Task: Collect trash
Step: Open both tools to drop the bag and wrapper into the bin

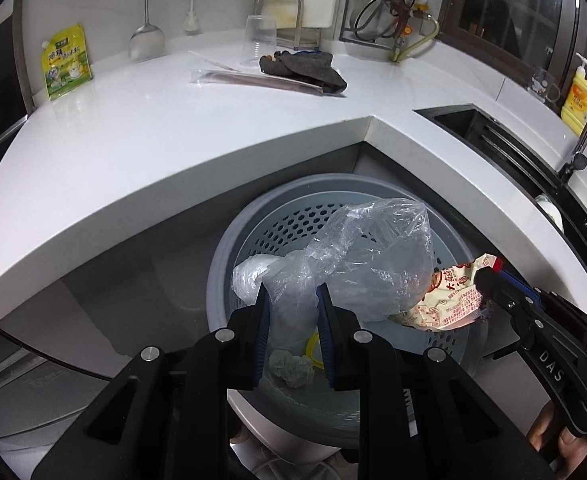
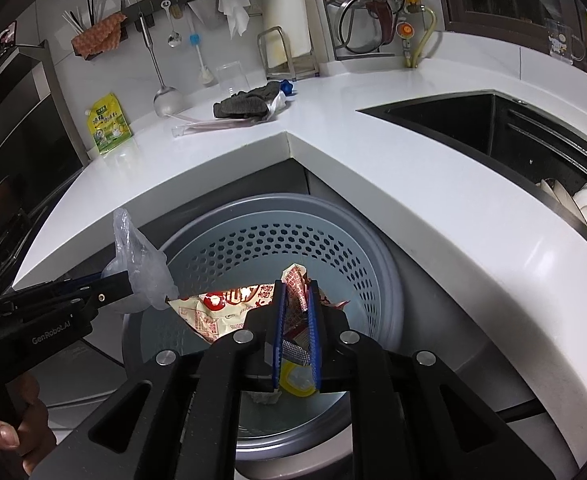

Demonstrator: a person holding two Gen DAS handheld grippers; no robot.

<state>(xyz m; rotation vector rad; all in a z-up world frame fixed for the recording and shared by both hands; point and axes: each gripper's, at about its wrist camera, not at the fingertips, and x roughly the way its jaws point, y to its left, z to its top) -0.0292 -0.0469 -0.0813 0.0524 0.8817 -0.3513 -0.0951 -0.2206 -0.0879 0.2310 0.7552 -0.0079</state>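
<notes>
In the left wrist view, the left gripper [image 1: 293, 300] sits low at centre, its blue pads closed on the neck of a clear plastic bag [image 1: 373, 264], which billows up and to the right above the grey perforated bin [image 1: 293, 216]. At the right edge, the right gripper [image 1: 489, 280] pinches a red-and-cream snack wrapper [image 1: 449, 300] over the bin's right side. A crumpled tissue [image 1: 291, 368] and a yellow ring-shaped scrap [image 1: 315, 354] already lie at the bottom of the bin.

In the right wrist view, the left gripper [image 2: 133, 284] comes in from the left edge with the bag [image 2: 141, 264] hanging above the bin's left rim [image 2: 165, 248], part of it outside the opening. At centre the right gripper [image 2: 295, 312] has the wrapper [image 2: 221, 308] clamped between its pads, squarely above the bin's mouth.

The bag is the main risk. It is light and puffed with air, so on release it may drift, catch on the rim or slide to the floor on the left, since it hangs near that edge. It may also cling to the pad by static or a fold. The wrapper looks safer, though it is stiff and wide and could bridge across the bag if both drop together. The two tools stand near each other, so a sideways shift could knock them.
</notes>
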